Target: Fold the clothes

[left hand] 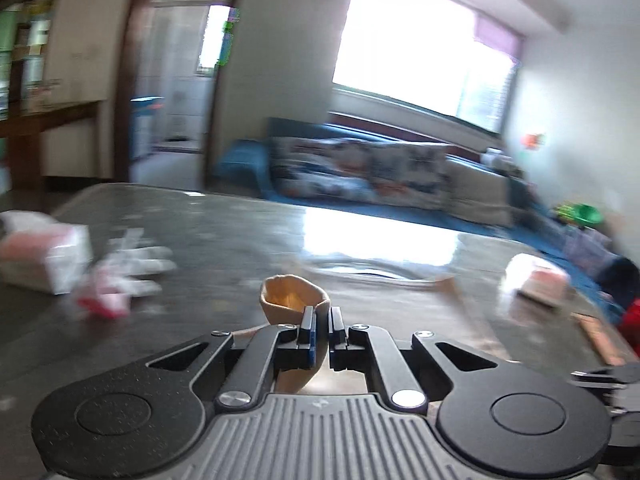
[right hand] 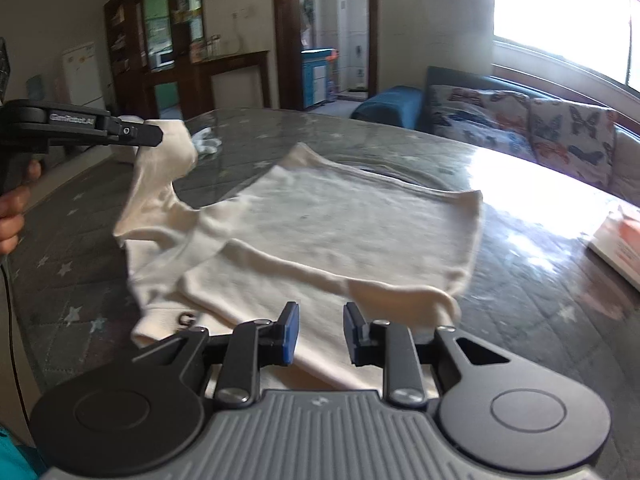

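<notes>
A cream garment (right hand: 340, 232) lies mostly flat on the dark table (right hand: 540, 280). My left gripper (left hand: 323, 330) is shut on a bunched cream sleeve end (left hand: 290, 294) and holds it lifted above the table. In the right wrist view that gripper (right hand: 154, 136) comes in from the left with the sleeve (right hand: 160, 184) hanging from it. My right gripper (right hand: 321, 334) is open and empty, just above the garment's near edge.
A white packet (left hand: 44, 256) and crumpled white and pink wrappers (left hand: 120, 280) lie at the left of the table. A white box (right hand: 620, 240) sits at the right edge. A sofa (right hand: 520, 124) stands beyond the table.
</notes>
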Demonstrator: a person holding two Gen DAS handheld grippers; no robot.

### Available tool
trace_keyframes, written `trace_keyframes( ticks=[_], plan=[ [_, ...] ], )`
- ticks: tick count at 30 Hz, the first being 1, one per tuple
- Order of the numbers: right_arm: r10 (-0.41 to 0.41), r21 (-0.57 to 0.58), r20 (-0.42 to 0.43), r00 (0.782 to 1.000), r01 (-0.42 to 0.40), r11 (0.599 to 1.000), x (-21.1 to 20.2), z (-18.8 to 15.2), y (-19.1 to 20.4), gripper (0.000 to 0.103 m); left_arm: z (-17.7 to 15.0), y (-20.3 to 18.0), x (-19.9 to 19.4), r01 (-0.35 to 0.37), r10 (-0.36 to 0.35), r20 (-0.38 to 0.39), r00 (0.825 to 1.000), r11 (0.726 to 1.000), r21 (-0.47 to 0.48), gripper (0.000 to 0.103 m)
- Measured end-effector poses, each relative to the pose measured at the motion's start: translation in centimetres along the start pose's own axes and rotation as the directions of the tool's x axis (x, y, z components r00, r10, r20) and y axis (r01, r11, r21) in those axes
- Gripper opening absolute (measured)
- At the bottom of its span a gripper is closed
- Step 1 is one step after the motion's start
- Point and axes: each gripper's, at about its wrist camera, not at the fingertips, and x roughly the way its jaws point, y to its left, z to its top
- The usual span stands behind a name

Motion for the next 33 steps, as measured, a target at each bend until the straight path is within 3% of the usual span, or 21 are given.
trace_keyframes(
  ticks=[6,14,19,24,28,33],
  plan=[
    [-0.046,0.059,0.013,0.999,0.045,0.997,-1.3,-1.0,-2.4,0.024,-0.2,-6.9,2.1,0.164,-0.161,-0.047,0.986,0.983,0.083,0.006],
    [-0.088,0.118,0.017,0.996,0.085,0.989,-2.3,-1.9,-4.6,0.024,-2.8,-11.3,5.0,0.242,-0.224,-0.134,0.965,0.961,0.137,0.007],
    [-0.097,0.139,0.03,0.995,0.092,0.986,-2.4,-1.5,-5.2,0.024,-4.2,-11.7,6.1,0.283,-0.252,-0.203,0.946,0.949,0.142,0.013],
    [-0.077,0.143,0.036,0.996,0.071,0.987,-2.1,-0.6,-5.0,0.024,-4.5,-10.9,5.0,0.317,-0.282,-0.202,0.938,0.934,0.165,0.017],
    [-0.031,0.117,0.029,0.999,0.028,0.993,-1.1,0.2,-3.6,0.024,-4.0,-8.2,3.8,0.308,-0.279,-0.182,0.943,0.937,0.163,0.023],
    [0.027,0.126,-0.006,1.0,-0.026,0.992,1.2,0.9,-2.4,0.024,-3.9,-3.8,3.2,0.206,-0.179,-0.165,0.97,0.965,0.164,0.023]
  ],
)
